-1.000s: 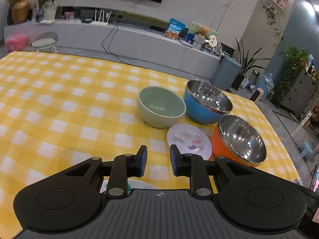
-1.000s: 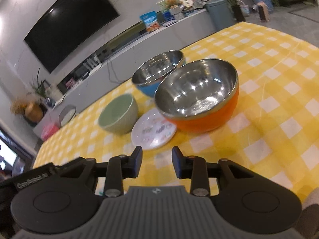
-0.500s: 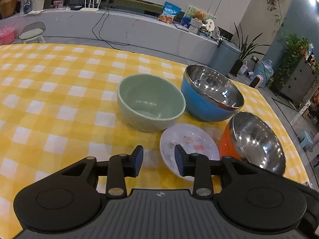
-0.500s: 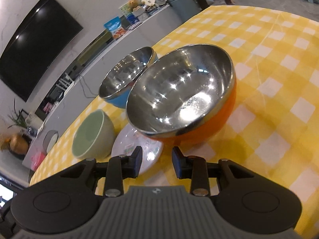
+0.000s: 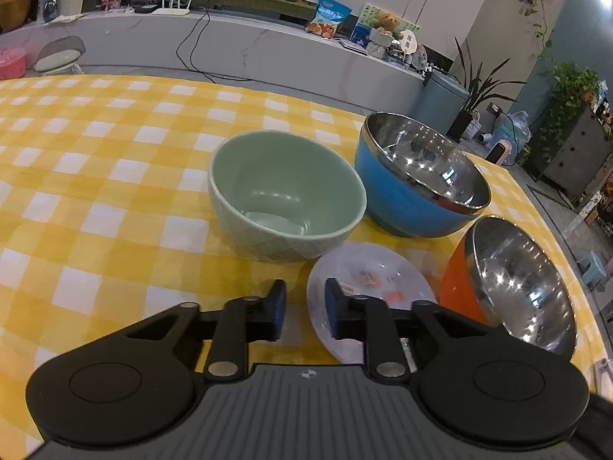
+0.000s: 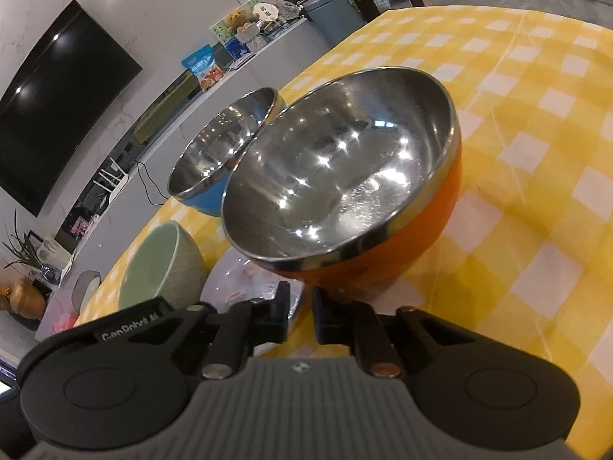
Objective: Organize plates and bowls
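The only writing I can read is the white lettering on my left tool's housing, seen from the right wrist camera, something like "GenRobot" (the end is cut off). The blue snack bag on the counter behind has print too small to read.

On the bench, under a yellow checked cloth, the green bowl sits empty. The blue bowl with its steel lining is just beside it, also empty. The orange bowl, steel inside, is empty as well and sits tilted, its rim just above my right tool. The small white plate lies flat between the green and orange bowls, with little printed pictures on its face and no food.

My left tool is closing, with the near edge of the plate between its fingers; I see no grip yet. My right tool is nearly shut; whether it pinches the orange bowl's rim I cannot tell.
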`<state>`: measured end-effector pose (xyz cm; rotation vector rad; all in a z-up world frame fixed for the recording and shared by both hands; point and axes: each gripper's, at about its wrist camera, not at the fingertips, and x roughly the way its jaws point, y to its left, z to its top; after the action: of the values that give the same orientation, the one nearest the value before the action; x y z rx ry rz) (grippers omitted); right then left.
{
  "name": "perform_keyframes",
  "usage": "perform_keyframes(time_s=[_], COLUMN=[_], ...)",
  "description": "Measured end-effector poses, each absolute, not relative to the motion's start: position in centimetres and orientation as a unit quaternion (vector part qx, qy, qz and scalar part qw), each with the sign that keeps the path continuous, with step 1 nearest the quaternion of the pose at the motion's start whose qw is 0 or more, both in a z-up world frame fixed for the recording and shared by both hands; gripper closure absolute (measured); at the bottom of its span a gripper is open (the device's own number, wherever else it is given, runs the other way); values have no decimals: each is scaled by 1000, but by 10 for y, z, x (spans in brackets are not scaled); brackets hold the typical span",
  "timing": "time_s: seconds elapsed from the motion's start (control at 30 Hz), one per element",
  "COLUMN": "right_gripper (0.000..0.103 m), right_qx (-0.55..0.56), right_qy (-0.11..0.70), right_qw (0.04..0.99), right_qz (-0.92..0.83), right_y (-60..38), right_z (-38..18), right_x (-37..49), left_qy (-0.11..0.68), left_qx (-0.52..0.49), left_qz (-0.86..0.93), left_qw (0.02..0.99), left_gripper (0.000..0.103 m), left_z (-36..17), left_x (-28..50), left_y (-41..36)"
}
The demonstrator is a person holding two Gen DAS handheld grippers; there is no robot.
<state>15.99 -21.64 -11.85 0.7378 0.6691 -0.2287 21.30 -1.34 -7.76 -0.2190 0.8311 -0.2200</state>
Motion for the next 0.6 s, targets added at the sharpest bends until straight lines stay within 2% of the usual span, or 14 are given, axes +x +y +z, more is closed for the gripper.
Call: perform_keyframes(time_s=[0.2, 0.6], right_gripper=[99, 100], right_qx=[359, 352], right_qy=[314, 325], right_qw=[873, 874], right_qz=[-103, -87], right_y=[-218, -217], right_z=[-120, -113], right_x=[157, 152], left_qy=[402, 402], left_qx=[-102, -101], left_qz=[-107, -100], left_qw=[904, 905], left_gripper=[100, 101], left_z=[-78, -64], left_x=[210, 196], left_y=[-13, -9])
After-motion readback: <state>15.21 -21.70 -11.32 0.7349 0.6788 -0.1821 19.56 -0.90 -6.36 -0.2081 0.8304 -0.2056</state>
